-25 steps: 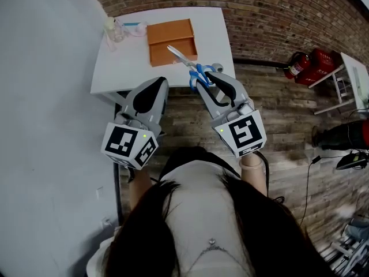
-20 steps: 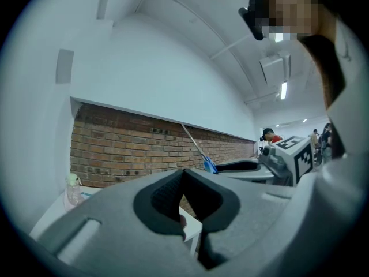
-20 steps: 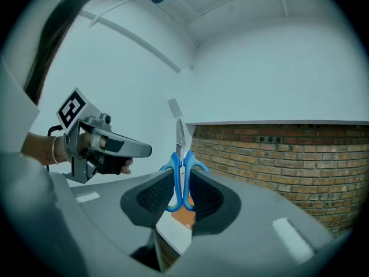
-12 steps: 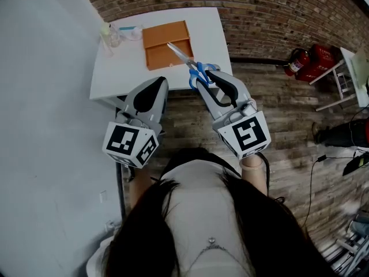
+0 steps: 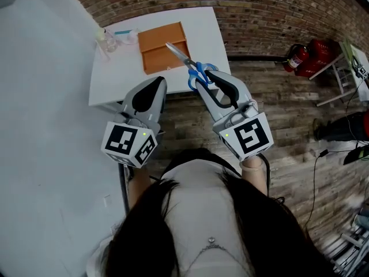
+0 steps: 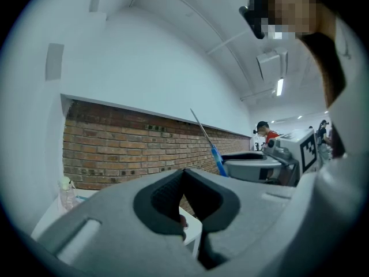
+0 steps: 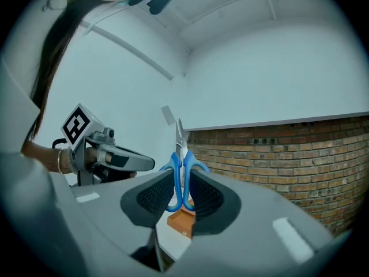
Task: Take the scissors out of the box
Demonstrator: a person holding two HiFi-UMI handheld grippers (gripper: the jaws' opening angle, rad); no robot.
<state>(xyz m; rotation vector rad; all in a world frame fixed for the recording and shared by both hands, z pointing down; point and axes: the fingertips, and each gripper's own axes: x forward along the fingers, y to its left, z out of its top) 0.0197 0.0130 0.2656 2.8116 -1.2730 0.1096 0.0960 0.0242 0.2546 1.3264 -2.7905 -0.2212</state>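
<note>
Blue-handled scissors (image 5: 198, 74) are clamped by their handles in my right gripper (image 5: 206, 77), with the blades pointing out over the front of the orange box (image 5: 158, 45) on the white table (image 5: 115, 74). In the right gripper view the scissors (image 7: 181, 169) stand upright between the pads of the right gripper (image 7: 183, 180), above the orange box (image 7: 181, 221). My left gripper (image 5: 153, 84) hovers at the table's front edge, left of the scissors, shut and empty. From the left gripper (image 6: 184, 175), the scissors (image 6: 218, 159) show to its right.
A small clear bottle (image 5: 104, 39) and a pale packet (image 5: 127, 34) lie at the table's back left. Red fire extinguishers (image 5: 304, 62) stand on the wooden floor to the right. A brick wall (image 5: 259, 10) runs behind the table, a white wall along the left.
The right gripper has risen slightly with the scissors still in its grip. The left gripper has drifted a little sideways and stays shut.
</note>
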